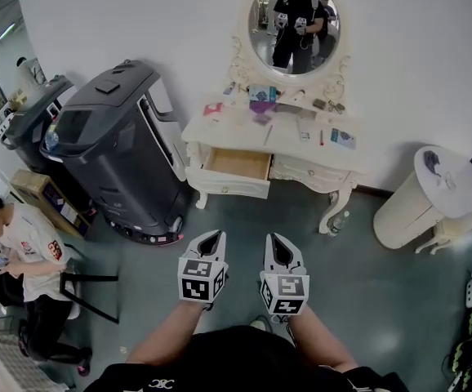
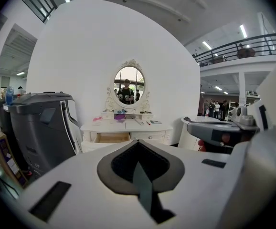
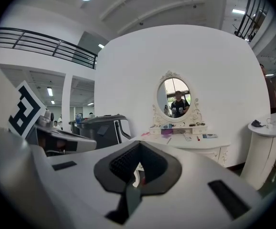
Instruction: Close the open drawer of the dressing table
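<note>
The white dressing table point(image 1: 301, 141) stands against the far wall, under an oval mirror point(image 1: 295, 27). Its left drawer point(image 1: 238, 166) is pulled out and shows a bare wooden inside; the right drawer point(image 1: 309, 172) is in. Both grippers hang side by side well in front of the table, above the floor. The left gripper point(image 1: 211, 237) and the right gripper point(image 1: 275, 240) are both shut with nothing between their jaws. The open drawer point(image 2: 112, 138) also shows far ahead in the left gripper view. In the right gripper view the tabletop point(image 3: 190, 140) shows, but the jaws hide the drawer.
A large black machine point(image 1: 122, 145) stands close to the table's left side. A person point(image 1: 24, 243) sits at the far left. A round white side table point(image 1: 448, 186) stands at the right. Small items litter the tabletop, and a bottle point(image 1: 338, 221) stands by the table's right leg.
</note>
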### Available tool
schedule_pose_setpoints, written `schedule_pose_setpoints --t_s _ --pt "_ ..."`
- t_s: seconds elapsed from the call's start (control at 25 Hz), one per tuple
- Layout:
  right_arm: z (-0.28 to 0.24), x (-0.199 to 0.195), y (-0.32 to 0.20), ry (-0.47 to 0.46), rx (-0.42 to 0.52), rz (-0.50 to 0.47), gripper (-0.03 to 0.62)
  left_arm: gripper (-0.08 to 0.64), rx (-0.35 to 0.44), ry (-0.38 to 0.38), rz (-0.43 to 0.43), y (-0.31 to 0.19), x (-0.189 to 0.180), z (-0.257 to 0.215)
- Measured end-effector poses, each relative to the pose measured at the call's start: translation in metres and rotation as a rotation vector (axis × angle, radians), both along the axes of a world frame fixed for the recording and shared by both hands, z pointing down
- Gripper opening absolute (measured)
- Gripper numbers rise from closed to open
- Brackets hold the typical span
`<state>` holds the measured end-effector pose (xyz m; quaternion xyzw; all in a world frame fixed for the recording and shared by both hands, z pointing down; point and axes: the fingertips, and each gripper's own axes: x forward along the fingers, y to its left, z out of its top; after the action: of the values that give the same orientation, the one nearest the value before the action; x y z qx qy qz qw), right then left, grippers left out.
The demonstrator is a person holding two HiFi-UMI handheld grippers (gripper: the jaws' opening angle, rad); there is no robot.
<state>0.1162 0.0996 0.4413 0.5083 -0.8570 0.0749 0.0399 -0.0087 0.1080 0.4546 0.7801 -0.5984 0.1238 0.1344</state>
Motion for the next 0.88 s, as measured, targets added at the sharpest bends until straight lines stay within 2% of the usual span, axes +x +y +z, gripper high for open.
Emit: schedule_pose_setpoints --t_s 0.4,0.88 --pt "0.012 0.038 -0.027 0.008 -0.03 -0.034 0.008 0.005 -0.023 0.01 -0.015 -0.026 0.041 0.009" --pt "0.015 0.016 -0.086 0.027 -0.014 -0.036 0.008 0.006 -0.017 0.019 -0.02 -0.086 0.017 0.019"
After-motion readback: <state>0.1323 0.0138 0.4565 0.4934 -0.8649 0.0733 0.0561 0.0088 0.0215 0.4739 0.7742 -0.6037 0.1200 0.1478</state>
